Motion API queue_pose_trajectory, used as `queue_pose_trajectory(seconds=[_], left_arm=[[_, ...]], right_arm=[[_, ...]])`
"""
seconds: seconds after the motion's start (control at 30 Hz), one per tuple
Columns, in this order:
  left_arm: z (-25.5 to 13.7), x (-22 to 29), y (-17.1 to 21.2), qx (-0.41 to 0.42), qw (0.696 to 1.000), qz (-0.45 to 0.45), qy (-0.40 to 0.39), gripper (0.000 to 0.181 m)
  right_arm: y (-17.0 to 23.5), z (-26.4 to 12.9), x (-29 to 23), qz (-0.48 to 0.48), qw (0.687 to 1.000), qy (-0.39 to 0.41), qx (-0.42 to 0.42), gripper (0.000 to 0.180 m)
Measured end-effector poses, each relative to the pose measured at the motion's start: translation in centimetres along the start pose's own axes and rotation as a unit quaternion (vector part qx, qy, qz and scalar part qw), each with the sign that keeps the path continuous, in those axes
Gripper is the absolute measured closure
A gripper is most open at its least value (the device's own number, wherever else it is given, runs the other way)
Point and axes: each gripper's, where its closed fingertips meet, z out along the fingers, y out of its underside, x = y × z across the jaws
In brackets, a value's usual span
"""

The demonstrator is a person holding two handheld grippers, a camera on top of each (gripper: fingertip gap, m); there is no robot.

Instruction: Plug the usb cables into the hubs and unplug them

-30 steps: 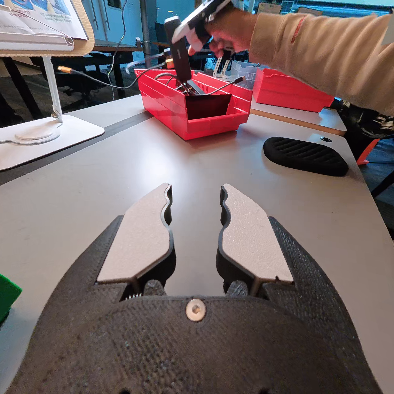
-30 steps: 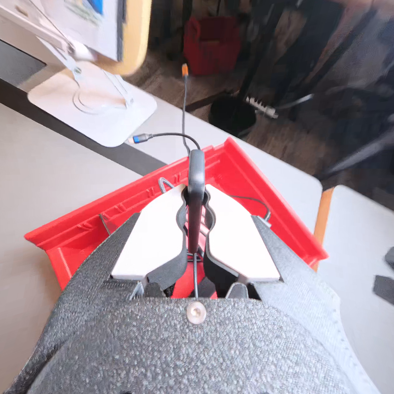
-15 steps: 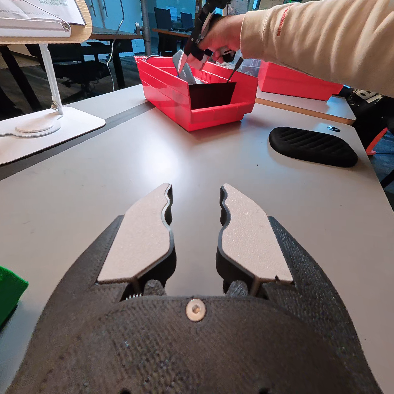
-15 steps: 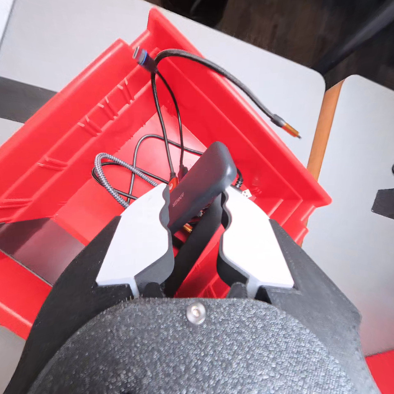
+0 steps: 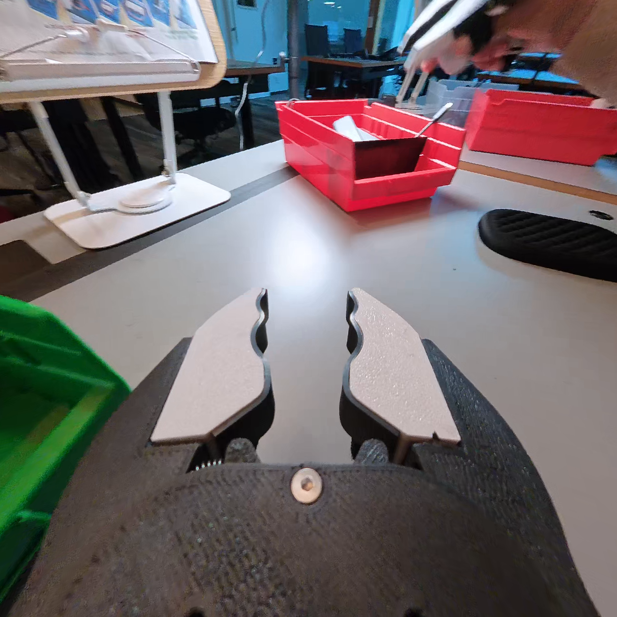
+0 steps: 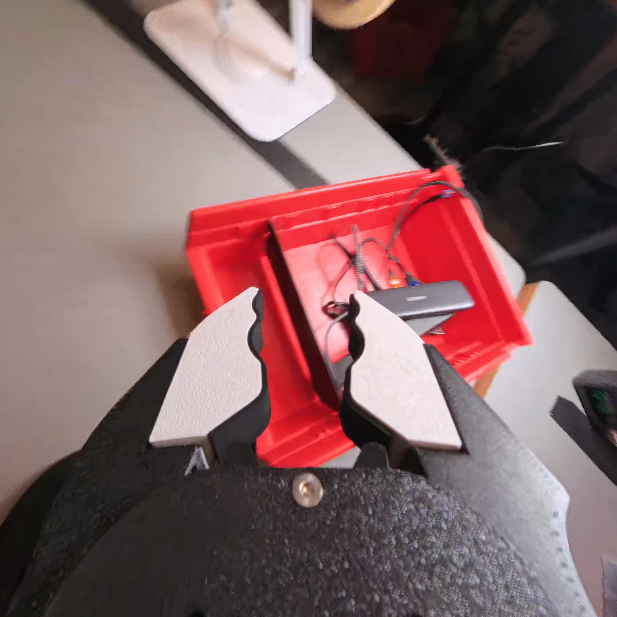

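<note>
A dark grey usb hub [image 6: 427,302] lies inside the red bin [image 6: 507,320], with several cables [image 6: 364,260] plugged into its far side and coiled on the bin floor. My right gripper [image 6: 304,300] is open and empty, raised above the bin's near end. In the left wrist view the red bin [image 5: 394,190] stands at the far side of the table with a pale hub end [image 5: 350,128] showing inside. The right gripper [image 5: 430,40] and the hand holding it hover above it. My left gripper [image 5: 305,302] is open and empty, low over the bare grey table.
A green bin [image 5: 43,400] sits close at my left gripper's left. A white document stand [image 5: 133,207] stands at the back left. A black wrist rest [image 5: 547,243] lies at the right. A second red bin [image 5: 541,133] is on the neighbouring table.
My right gripper carried the hub down into the red bin, opened and let it go, then pulled back up. My left gripper shifted slightly left, nearer the green bin.
</note>
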Motion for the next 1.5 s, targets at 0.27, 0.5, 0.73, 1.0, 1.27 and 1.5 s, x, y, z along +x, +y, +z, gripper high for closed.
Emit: queue_pose_trajectory(seconds=[0.27, 0.5, 0.73, 1.0, 1.27, 1.5], left_arm=[[-5.5, -7.9, 1.0, -0.119, 0.982, 0.016, -0.148, 0.120], [-8.8, -11.2, 6.1, -0.302, 0.940, 0.060, -0.149, 0.113], [-8.0, -14.7, 10.0, -0.410, 0.880, 0.201, -0.132, 0.143], [-4.7, -12.5, 9.4, -0.384, 0.875, 0.278, -0.095, 0.150], [0.4, -4.2, 8.4, -0.342, 0.869, 0.357, 0.009, 0.149], [4.6, 1.0, 6.2, -0.269, 0.885, 0.372, 0.079, 0.148]], right_arm=[[8.4, 7.3, -9.3, -0.130, 0.972, -0.067, -0.185, 0.125], [8.8, 9.0, -8.4, -0.214, 0.959, -0.020, -0.186, 0.150], [8.8, 7.4, -12.4, -0.260, 0.952, -0.034, -0.159, 0.150], [8.2, 4.4, -20.9, -0.315, 0.941, -0.071, -0.100, 0.150], [5.9, 0.7, -25.6, -0.278, 0.958, -0.075, 0.010, 0.150], [3.3, -7.6, -19.0, -0.014, 0.983, 0.000, 0.186, 0.142]])
